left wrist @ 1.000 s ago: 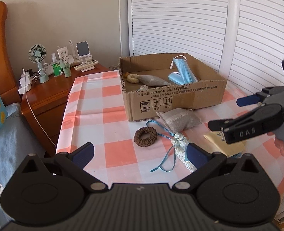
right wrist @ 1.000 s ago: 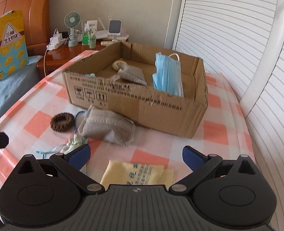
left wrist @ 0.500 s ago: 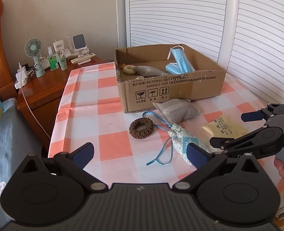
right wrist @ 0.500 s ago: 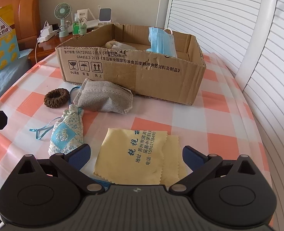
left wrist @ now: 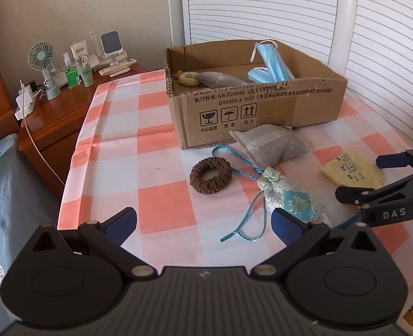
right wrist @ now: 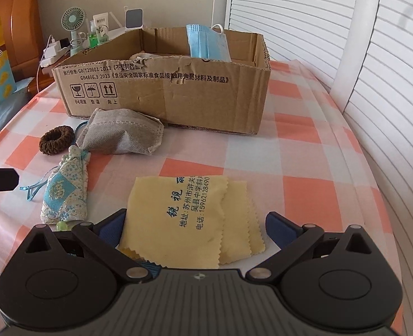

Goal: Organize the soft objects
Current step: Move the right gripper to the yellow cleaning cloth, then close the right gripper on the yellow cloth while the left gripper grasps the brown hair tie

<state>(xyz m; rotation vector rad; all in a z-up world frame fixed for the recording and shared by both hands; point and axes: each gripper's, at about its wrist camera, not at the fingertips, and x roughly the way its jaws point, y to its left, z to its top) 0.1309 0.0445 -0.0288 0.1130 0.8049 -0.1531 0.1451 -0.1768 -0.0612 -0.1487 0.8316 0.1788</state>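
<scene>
An open cardboard box (left wrist: 262,106) (right wrist: 161,89) stands on the checked tablecloth and holds a blue face mask (left wrist: 270,61) (right wrist: 206,42), a grey pouch (left wrist: 220,78) and a beige ring (left wrist: 188,78). In front of it lie a grey sachet (left wrist: 270,145) (right wrist: 122,137), a brown scrunchie (left wrist: 210,175) (right wrist: 56,140), a floral drawstring pouch (left wrist: 290,198) (right wrist: 65,187) and a folded yellow cloth (left wrist: 352,168) (right wrist: 195,218). My left gripper (left wrist: 203,224) is open and empty, low over the near table edge. My right gripper (right wrist: 195,226) (left wrist: 371,176) is open, its fingers straddling the yellow cloth.
A wooden nightstand (left wrist: 58,112) at the left carries a small fan (left wrist: 42,64), bottles, a charger and a remote. White slatted doors (left wrist: 290,5) stand behind and to the right of the table. A bed with blue bedding (left wrist: 7,196) lies to the left.
Both grippers have drawn back and dropped lower. The right gripper now sits down at the yellow cloth, which fills the space between its fingers. No object has moved.
</scene>
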